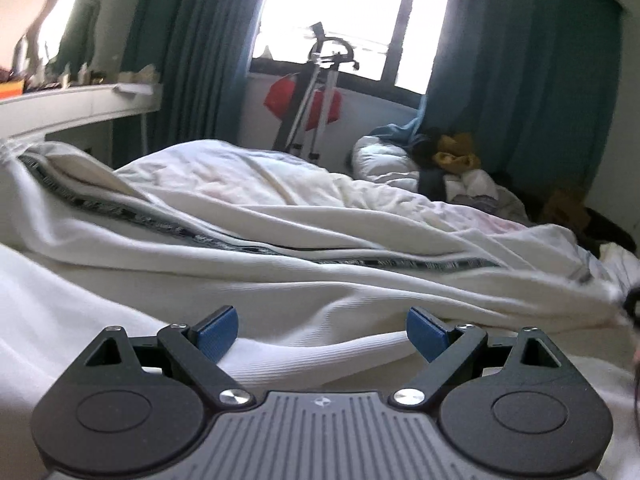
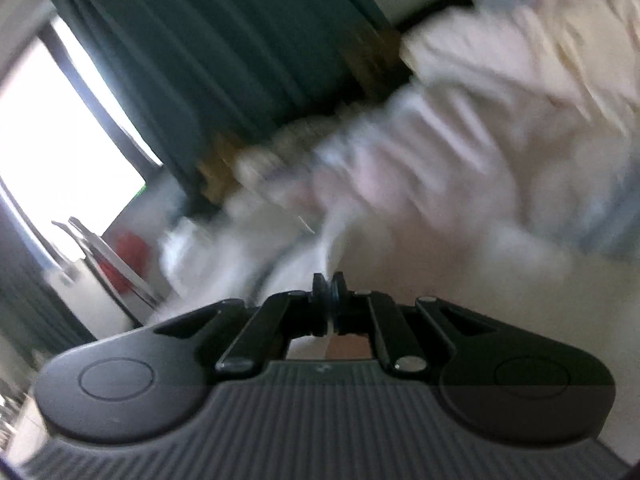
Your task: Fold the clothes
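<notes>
A white ribbed garment [image 1: 248, 240] with a dark patterned stripe lies spread and creased across the bed. My left gripper [image 1: 322, 334] is open and empty, its blue pads [image 1: 218, 332] low over a fold of the garment's near edge. My right gripper [image 2: 330, 288] is shut on a pinch of the white garment [image 2: 400, 184], which stretches away from it. The right wrist view is tilted and heavily blurred. The far right edge of the garment in the left wrist view is pulled taut toward a dark shape there.
A white duvet [image 1: 224, 176] lies behind the garment. A pile of clothes [image 1: 452, 156] sits at the far end of the bed. A white shelf [image 1: 76, 104] is at the left. A metal stand [image 1: 316, 96] with red cloth, a window and teal curtains [image 1: 520, 80] are behind.
</notes>
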A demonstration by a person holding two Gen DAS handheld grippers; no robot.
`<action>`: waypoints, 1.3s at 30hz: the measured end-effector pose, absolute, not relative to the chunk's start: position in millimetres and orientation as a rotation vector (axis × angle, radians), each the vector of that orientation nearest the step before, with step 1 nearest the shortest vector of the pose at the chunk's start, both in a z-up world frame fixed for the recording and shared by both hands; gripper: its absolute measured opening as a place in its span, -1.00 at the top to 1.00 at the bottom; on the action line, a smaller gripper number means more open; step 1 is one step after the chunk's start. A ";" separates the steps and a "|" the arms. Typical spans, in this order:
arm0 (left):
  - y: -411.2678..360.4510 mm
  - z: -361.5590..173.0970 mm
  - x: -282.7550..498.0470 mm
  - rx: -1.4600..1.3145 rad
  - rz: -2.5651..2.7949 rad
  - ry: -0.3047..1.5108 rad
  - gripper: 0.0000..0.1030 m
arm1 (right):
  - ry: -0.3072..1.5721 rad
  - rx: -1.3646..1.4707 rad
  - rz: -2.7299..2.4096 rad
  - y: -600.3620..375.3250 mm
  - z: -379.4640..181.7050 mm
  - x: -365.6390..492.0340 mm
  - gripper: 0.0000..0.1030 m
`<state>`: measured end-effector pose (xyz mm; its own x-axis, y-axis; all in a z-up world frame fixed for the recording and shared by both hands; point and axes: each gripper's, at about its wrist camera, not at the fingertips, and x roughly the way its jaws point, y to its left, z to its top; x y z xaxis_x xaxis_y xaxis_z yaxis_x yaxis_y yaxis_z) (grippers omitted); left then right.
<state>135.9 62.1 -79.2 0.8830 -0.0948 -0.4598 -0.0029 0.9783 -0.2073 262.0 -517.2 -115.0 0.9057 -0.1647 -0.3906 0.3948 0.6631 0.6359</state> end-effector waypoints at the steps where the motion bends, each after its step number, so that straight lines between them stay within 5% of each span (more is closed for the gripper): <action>1: 65.1 -78.2 135.8 -0.218 -0.040 0.493 -0.80 | 0.354 0.796 -0.336 -519.0 -125.6 262.6 0.89; 16: 88.6 -22.2 90.2 -0.265 -0.010 0.573 -0.80 | 0.509 0.367 -0.284 -478.4 -85.6 229.9 0.80; 23: 104.3 6.5 54.3 -0.302 0.026 0.672 -0.80 | 0.461 0.376 -0.155 -459.7 -39.2 174.9 0.77; 31: 167.1 38.8 13.1 -0.512 0.090 0.787 -0.80 | 0.457 0.352 -0.029 -409.1 -11.9 103.1 0.09; 36: 199.9 53.0 -9.7 -0.549 0.151 0.823 -0.81 | 0.483 0.293 -0.003 -378.9 -8.7 80.0 -0.11; 39: 217.7 51.4 -19.2 -0.599 0.200 0.847 -0.81 | 0.476 0.260 0.019 -365.5 -6.7 74.9 -0.52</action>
